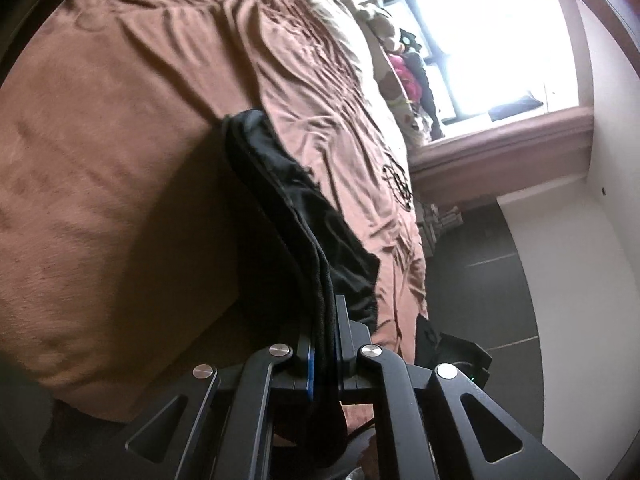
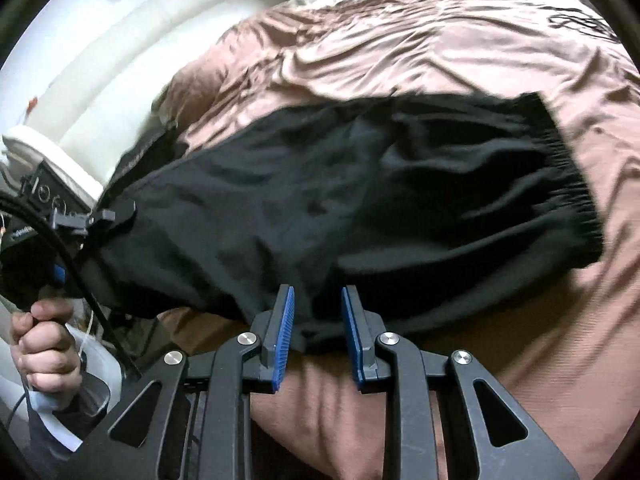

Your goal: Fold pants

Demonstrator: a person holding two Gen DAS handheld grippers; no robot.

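Black pants lie across a brown bedspread, elastic waistband at the right. My left gripper is shut on a bunched edge of the pants and lifts it off the bed; it also shows in the right wrist view at the pants' left end. My right gripper is open, its blue pads on either side of the pants' near edge, with cloth between the jaws.
The bed's brown cover fills most of both views. A bright window with a ledge and clothes is beyond the bed. Dark floor and a white wall are to the right. White furniture stands behind the bed.
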